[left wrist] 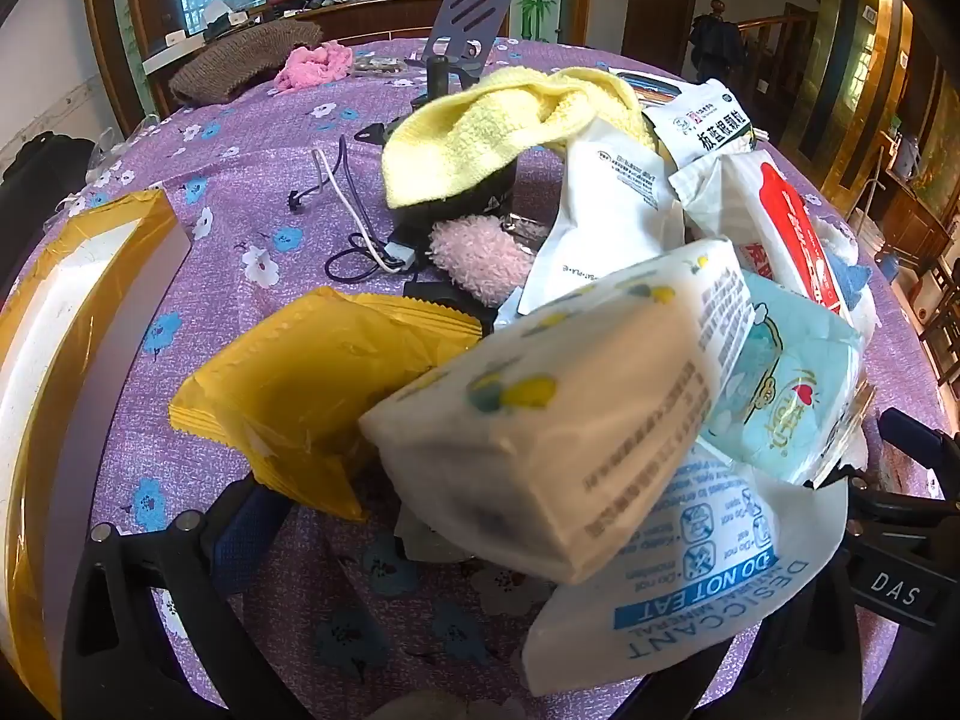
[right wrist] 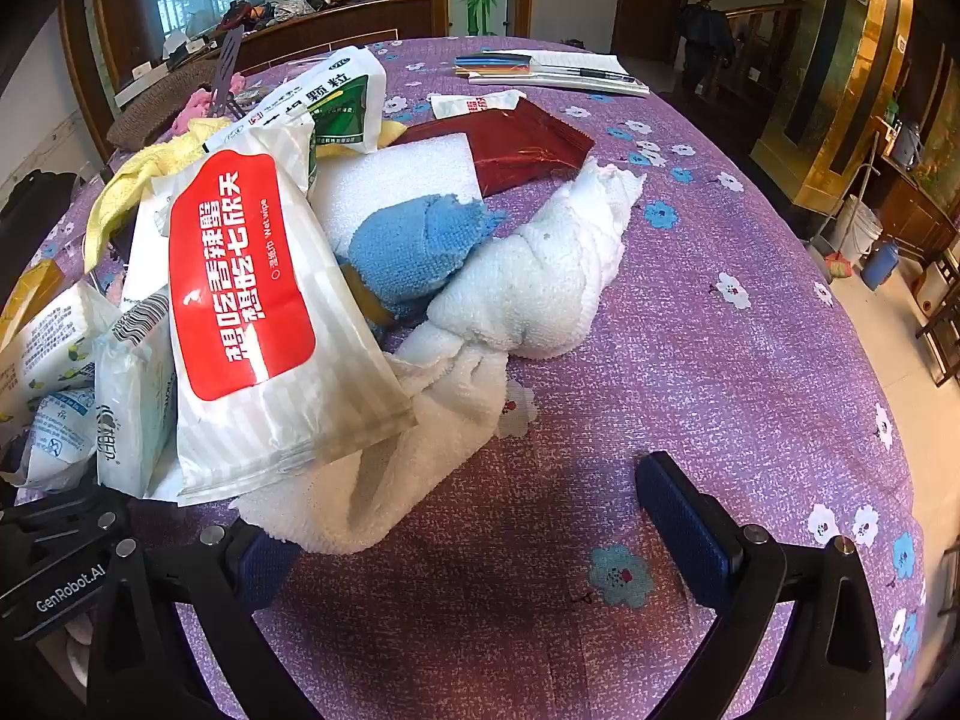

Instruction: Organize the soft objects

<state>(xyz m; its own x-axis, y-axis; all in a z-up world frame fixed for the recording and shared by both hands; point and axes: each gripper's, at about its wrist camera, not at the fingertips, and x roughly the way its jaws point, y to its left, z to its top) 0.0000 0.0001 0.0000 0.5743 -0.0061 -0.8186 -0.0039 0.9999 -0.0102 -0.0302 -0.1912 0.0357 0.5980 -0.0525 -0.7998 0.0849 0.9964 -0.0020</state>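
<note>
A heap of soft things lies on the purple flowered tablecloth. My left gripper is open around its near end, where a lemon-print tissue pack and a desiccant bag lie between the jaws. Its right finger is hidden behind the bag. A yellow packet rests by the left pad. Behind are a yellow towel, a pink fluffy cloth and a red-label wet wipe pack. My right gripper is open; the end of a white towel drapes by its left finger. A blue cloth lies against the towel.
A tape-wrapped box sits at the left table edge. Cables, a phone stand, a brown knit piece and a pink cloth lie farther back. A dark red packet and notebooks with pens lie beyond the towel.
</note>
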